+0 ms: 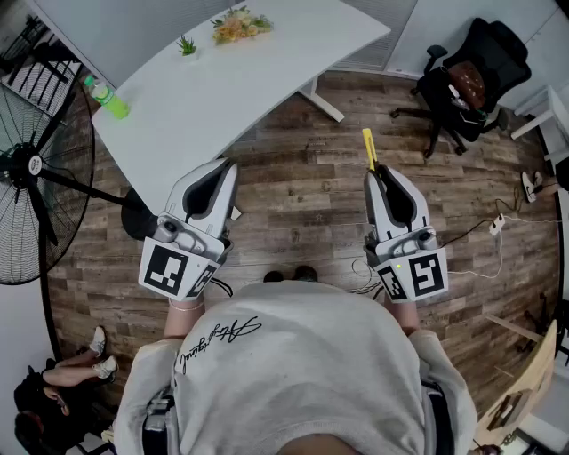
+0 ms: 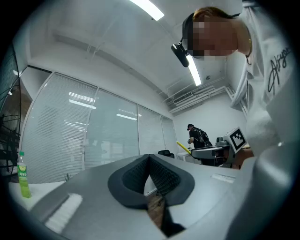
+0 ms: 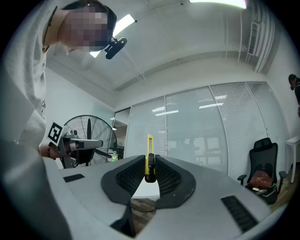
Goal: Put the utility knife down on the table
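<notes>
My right gripper [image 1: 373,171] [image 3: 150,161] is shut on a yellow utility knife [image 1: 369,148] [image 3: 149,157], which sticks out past the jaws and stands upright between the black pads. It hangs over the wooden floor, to the right of the white table [image 1: 222,80]. My left gripper [image 1: 229,167] [image 2: 149,161] is shut with nothing between its pads, held near the table's front edge. Both grippers are held at waist height and point roughly level.
On the table stand a green bottle [image 1: 108,98] at its left end, a small green plant [image 1: 187,44] and a bunch of flowers [image 1: 238,25] at the back. A large floor fan [image 1: 36,169] stands left. A black office chair [image 1: 467,80] is at the right.
</notes>
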The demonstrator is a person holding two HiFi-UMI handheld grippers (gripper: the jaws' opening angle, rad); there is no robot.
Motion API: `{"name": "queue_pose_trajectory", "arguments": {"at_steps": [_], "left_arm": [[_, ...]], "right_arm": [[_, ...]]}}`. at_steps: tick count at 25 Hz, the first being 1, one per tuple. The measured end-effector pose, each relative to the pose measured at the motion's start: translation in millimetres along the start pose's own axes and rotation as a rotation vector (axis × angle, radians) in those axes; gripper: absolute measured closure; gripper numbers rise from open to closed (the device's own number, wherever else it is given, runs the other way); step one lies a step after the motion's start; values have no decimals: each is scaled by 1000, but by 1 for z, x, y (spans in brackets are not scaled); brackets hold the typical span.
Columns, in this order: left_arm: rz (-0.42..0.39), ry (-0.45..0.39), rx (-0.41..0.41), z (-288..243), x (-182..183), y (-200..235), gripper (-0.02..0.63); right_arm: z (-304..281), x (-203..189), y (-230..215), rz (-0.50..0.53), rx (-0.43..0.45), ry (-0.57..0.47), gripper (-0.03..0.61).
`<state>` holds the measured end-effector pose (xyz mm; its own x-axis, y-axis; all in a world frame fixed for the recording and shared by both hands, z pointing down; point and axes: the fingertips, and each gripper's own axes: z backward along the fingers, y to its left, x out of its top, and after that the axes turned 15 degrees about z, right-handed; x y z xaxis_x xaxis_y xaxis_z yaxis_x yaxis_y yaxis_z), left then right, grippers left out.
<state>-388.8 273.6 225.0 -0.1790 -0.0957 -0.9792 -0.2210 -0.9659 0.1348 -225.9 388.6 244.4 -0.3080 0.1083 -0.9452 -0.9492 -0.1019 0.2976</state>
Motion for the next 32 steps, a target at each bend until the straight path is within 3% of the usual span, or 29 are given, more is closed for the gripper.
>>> {"name": "queue_pose_trajectory", "arguments": {"at_steps": [22,32], "left_arm": [[7,8,-31,14,-1,2,615],[7,24,-45,44,0,21,615]], "right_arm": [[6,6,14,3,-38,-6,511],[-3,13,43,-12,-65,-12,511]]}}
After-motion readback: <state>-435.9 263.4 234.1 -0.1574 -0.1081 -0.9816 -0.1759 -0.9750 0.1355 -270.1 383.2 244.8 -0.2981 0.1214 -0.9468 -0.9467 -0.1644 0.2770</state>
